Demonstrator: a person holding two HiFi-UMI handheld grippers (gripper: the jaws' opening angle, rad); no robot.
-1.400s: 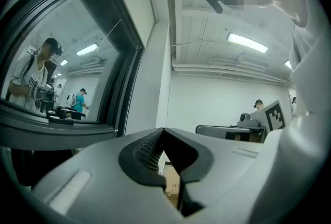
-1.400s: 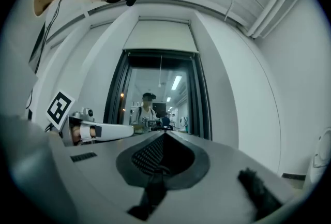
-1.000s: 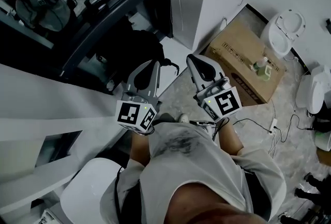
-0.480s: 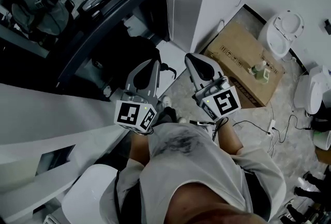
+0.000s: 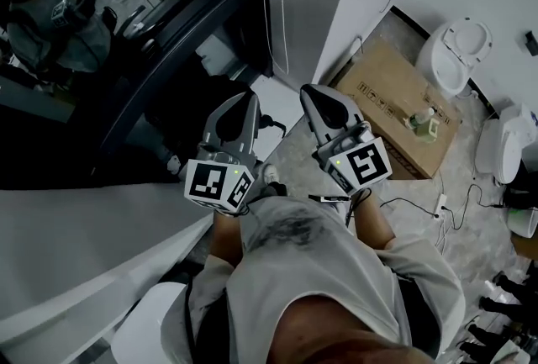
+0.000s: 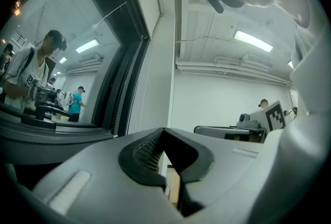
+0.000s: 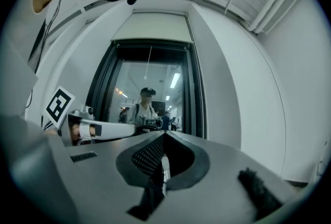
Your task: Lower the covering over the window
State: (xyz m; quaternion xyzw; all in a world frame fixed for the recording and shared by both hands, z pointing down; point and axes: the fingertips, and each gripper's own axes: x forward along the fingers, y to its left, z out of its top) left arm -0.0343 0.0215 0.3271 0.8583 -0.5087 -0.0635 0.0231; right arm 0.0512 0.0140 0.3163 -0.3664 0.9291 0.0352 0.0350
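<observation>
Both tools point level toward the window (image 7: 150,99), side by side and apart from each other. The left hand-held gripper (image 6: 164,131) has its jaws together with nothing between them, and the window's dark frame (image 6: 126,62) stands ahead of it to its left. The right hand-held gripper (image 7: 164,136) also has its jaws closed and empty. It faces the glass straight on. The covering (image 7: 152,26) is a pale panel drawn up at the top of the window, high above the right hand-held gripper's tips. A thin cord (image 7: 150,62) hangs from it down over the glass. On the floor, to the right of the right hand-held gripper (image 5: 313,93), lies a cardboard box (image 5: 387,97).
</observation>
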